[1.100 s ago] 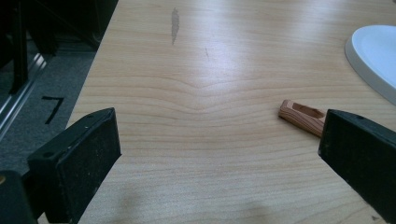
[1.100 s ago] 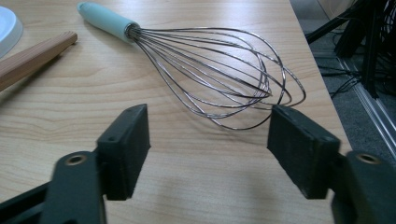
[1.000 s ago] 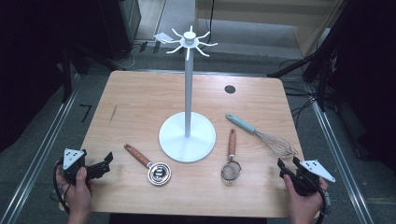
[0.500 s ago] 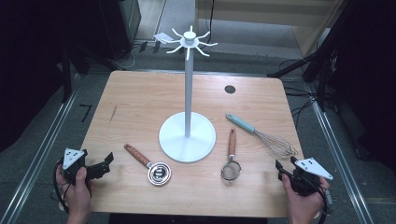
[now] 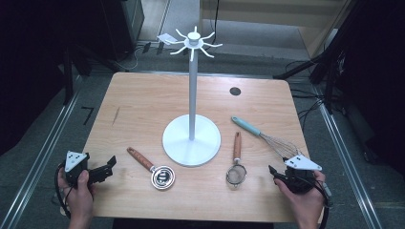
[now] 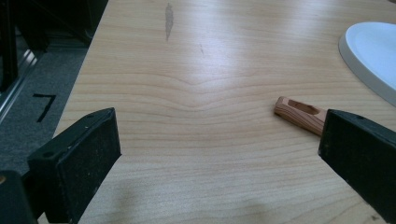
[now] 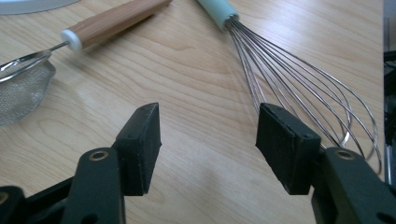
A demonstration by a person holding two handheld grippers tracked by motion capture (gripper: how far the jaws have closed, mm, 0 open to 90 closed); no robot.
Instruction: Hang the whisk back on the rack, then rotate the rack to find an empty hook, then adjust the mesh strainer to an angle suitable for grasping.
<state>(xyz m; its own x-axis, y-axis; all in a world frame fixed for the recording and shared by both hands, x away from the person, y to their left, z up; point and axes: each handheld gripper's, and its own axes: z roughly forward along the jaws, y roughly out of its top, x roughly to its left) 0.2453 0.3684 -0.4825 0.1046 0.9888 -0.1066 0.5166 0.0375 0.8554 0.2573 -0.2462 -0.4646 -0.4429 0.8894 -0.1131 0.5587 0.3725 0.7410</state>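
Presently, both hands rest at the near edge of the surface (image 5: 143, 109), and nothing is grasped.

Right hand-held gripper (image 5: 276, 172): jaws parted, empty, at the near right corner.
Left hand-held gripper (image 5: 109, 165): jaws spread wide, empty, at the near left corner.
Whisk (image 5: 267, 138): lies flat on the surface; the wire head sits just beside the right hand-held gripper, at about 12 o'clock from it.
Whisk long axis: runs from the wire head up to the teal handle at about 10 o'clock, toward the stand base (image 5: 191, 140).
Right gripper view: the whisk wires (image 7: 299, 93) lie directly ahead, passing behind the right-side jaw; the strainer (image 7: 23, 88) lies at about 10 o'clock.
Measuring scoop (image 5: 152, 167): at about 3 o'clock from the left hand-held gripper, wooden handle end (image 6: 301, 113) nearest it.
Nearer hand for the whisk: the right, judged by position.
Coming move, as judged: a short forward reach, with the jaws turned across the whisk axis.
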